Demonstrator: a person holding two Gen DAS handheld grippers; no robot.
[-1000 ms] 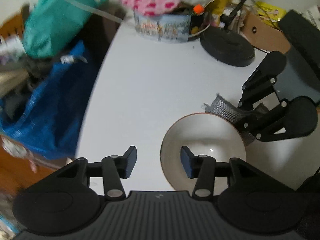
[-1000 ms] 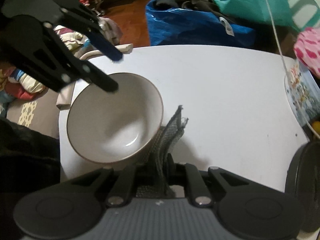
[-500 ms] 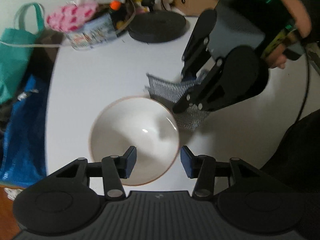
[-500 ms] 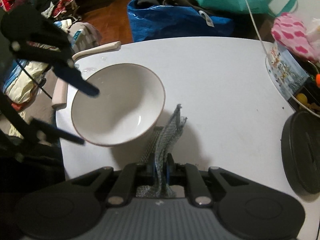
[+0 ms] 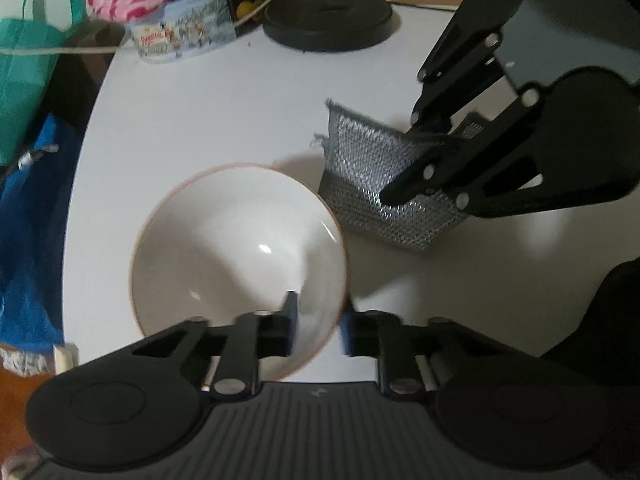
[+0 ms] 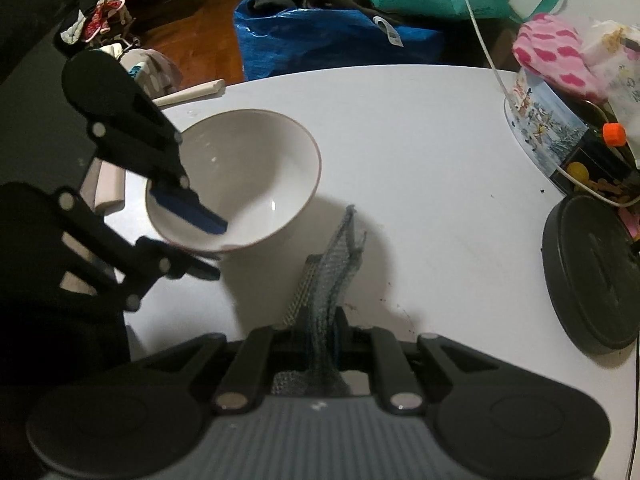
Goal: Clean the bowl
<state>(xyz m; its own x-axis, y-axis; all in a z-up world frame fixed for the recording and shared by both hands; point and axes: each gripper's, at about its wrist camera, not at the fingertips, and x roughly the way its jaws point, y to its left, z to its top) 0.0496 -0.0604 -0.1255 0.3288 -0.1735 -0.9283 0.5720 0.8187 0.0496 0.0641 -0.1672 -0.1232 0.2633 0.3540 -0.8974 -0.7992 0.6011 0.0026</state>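
With its jaws straddling the near rim, one finger inside and one outside but not clearly pinched yet, the left gripper (image 5: 318, 328) looks set to steady the bowl (image 5: 240, 256) for wiping; bowl sits upright on the white table (image 5: 208, 120) directly ahead, mouth up, round, so no long axis. Right gripper (image 6: 322, 336), clamped on mesh scrub cloth (image 6: 332, 264), holds it on edge, long axis running fwd, w/ bowl ahead-left. Beyond: black round base (image 6: 592, 272), printed tin (image 6: 552, 136).

Left claw (image 5: 318, 330) parted, fingers straddling a rim — right claw (image 6: 322, 332) clamped tight
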